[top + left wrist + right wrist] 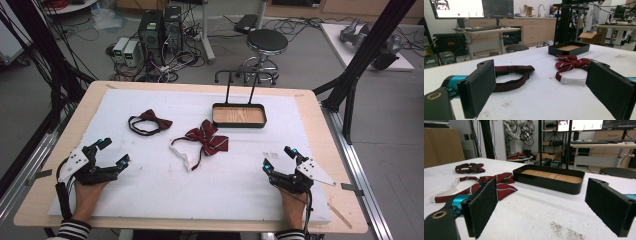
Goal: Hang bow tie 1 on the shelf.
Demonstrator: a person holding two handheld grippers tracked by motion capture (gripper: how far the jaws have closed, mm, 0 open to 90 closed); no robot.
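Two bow ties lie on the white mat. The plain dark maroon bow tie (150, 121) (510, 73) (470, 167) with a dark strap is at the middle left. The striped red bow tie (206, 140) (571, 63) (487, 183) with a white strap lies at the centre. Behind it stands a black tray (239, 123) (569, 50) (549, 181) with a wooden floor and a tall wire handle. My left gripper (113, 152) (541, 87) rests open at the mat's front left. At the front right, my right gripper (279, 158) (541, 207) is open too. Nothing sits between either pair of jaws.
The white mat (225, 195) covers a wooden table (320, 120). Beyond the far edge are a black stool (266, 42), computer towers (160, 27) and cables on the floor. Black frame posts (370, 45) rise at both sides.
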